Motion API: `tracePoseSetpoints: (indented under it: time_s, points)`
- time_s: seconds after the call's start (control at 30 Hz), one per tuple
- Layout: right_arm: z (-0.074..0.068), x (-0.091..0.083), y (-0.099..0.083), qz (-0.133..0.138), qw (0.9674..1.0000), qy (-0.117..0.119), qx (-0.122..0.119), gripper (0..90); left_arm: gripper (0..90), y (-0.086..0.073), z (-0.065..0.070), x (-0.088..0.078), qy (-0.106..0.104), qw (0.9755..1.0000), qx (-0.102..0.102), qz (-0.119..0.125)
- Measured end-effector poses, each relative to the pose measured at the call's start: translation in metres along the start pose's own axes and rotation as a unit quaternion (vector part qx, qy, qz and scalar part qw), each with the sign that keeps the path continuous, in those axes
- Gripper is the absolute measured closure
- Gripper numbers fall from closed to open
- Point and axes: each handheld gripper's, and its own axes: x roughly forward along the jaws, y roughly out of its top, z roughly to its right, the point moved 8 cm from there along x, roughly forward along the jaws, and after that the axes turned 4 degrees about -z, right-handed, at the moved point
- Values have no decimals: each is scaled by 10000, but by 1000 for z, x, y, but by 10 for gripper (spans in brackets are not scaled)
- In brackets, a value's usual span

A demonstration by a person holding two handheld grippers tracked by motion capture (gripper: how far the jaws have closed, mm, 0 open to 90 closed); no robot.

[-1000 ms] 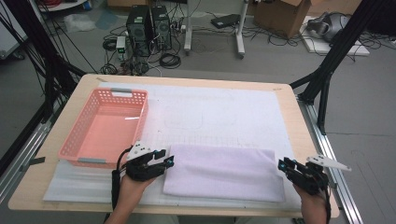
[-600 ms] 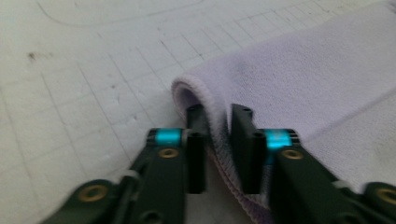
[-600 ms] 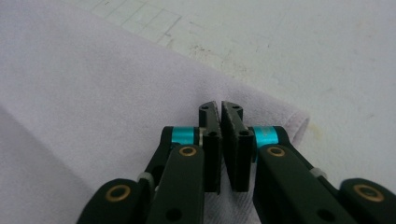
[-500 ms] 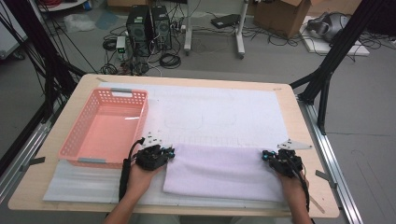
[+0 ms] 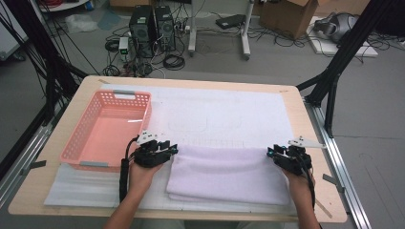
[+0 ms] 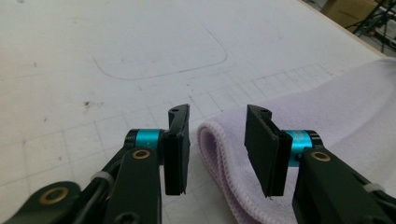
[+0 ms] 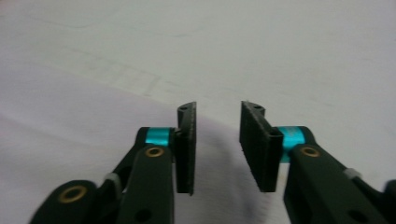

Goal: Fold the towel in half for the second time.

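Towel (image 5: 229, 174), lavender, folded, lies at table (image 5: 305, 114) 6 o'clock edge; since 1 s ago we brought both far corners in and its fold now looks set. L gripper (image 6: 217, 140) and R gripper (image 7: 217, 135) jaws just reopened, half-wide, gripping nothing, towel edge between L jaws. Count: 1 towel, 1 pink basket (image 5: 107, 131) at 9 o'clock, 2 grippers.

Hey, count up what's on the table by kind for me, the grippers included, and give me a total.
Hand-held gripper: 2, left hand-held gripper and right hand-held gripper
Folded lilac towel: 1
Pink plastic basket: 1
White table mat: 1
Total: 5
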Motion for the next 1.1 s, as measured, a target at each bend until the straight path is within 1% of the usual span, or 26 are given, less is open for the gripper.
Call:
tracePoseSetpoints:
  time_s: [0.07, 0.1, 0.17, 0.2, 0.27, 0.3, 0.33, 0.37, 0.4, 0.43, 0.47, 0.5, 0.57, 0.6, 0.63, 0.67, 0.73, 0.77, 0.8, 0.87, 0.93, 0.97, 1.0, 1.03, 1.07, 1.1]
  points:
    - [-7, 5, 1, -171, 9995, 39, -248, 588, 598, -3, 3, 8, -144, 9997, -2, -181]
    - [-9, 9, 2, -239, 9990, 69, -370, 572, 606, -5, 4, 12, -176, 9994, 60, -280]
    - [-16, 18, 1, -447, 9972, 102, -596, 568, 642, -10, 7, 17, -190, 9987, 169, -448]
    - [-20, 23, 1, -558, 9957, 147, -730, 576, 682, -12, 8, 19, -175, 9983, 240, -509]
    - [-25, 33, -6, -901, 9901, 124, -1066, 650, 818, -12, 8, 19, -45, 9976, 461, -522]
    - [-26, 34, -5, -865, 9900, 145, -1107, 745, 846, -10, 6, 18, 14, 9979, 462, -443]
    - [-27, 34, -3, -875, 9900, 165, -1095, 833, 853, -7, 5, 16, 4, 9989, 359, -294]
    - [-27, 34, -1, -880, 9901, 93, -1092, 866, 855, -3, 4, 15, -11, 9996, 224, -166]
    - [-26, 35, 1, -848, 9909, 50, -1043, 877, 856, 0, 2, 13, -19, 10000, 67, -21]
    - [-24, 36, 5, -731, 9932, -4, -900, 881, 856, 3, 1, 13, 32, 10000, 27, 87]
    - [-20, 36, 10, -581, 9960, -44, -681, 882, 855, 3, -1, 14, 124, 9998, 74, 121]
    - [-15, 37, 14, -433, 9978, -99, -499, 881, 855, 3, -2, 15, 184, 9997, 74, 132]
    - [-9, 39, 18, -263, 9990, -292, -234, 869, 845, 1, -3, 19, 235, 9997, 1, 62]
    - [-7, 41, 18, -276, 9986, -398, -209, 823, 814, 0, -3, 20, 301, 9995, 10, 16]
    - [-6, 43, 17, -345, 9976, -570, -200, 753, 735, -1, -4, 20, 297, 9995, -13, -44]
    - [-5, 42, 16, -358, 9973, -625, -167, 682, 667, -2, -4, 19, 268, 9996, -61, -64]
    - [-1, 34, 16, -220, 9981, -577, -44, 612, 553, -1, -6, 16, 308, 9995, 46, -53]
    - [2, 28, 16, -123, 9983, -574, 51, 588, 511, -1, -7, 16, 308, 9995, 27, -13]
    - [6, 22, 16, -37, 9984, -553, 141, 565, 494, 0, -7, 16, 249, 9997, -25, -2]
    - [15, 14, 11, -96, 9983, -509, 250, 518, 466, -2, -6, 21, 139, 9999, -41, -53]
    - [23, 11, 3, -240, 9982, -334, 440, 488, 439, -6, -3, 28, 51, 9998, -4, -199]
    - [26, 11, -2, -369, 9978, -286, 476, 477, 440, -7, -2, 29, 95, 9996, 39, -263]
    - [30, 11, -7, -494, 9973, -318, 440, 460, 446, -6, -2, 30, 95, 9996, 46, -258]
    - [31, 13, -11, -599, 9967, -247, 491, 450, 459, -7, -1, 31, 41, 9996, 31, -277]
    - [31, 15, -15, -694, 9961, -118, 536, 459, 507, -7, 1, 31, 6, 9996, 67, -289]
    - [30, 19, -18, -761, 9957, -48, 523, 467, 585, -8, 2, 32, -6, 9993, 137, -356]
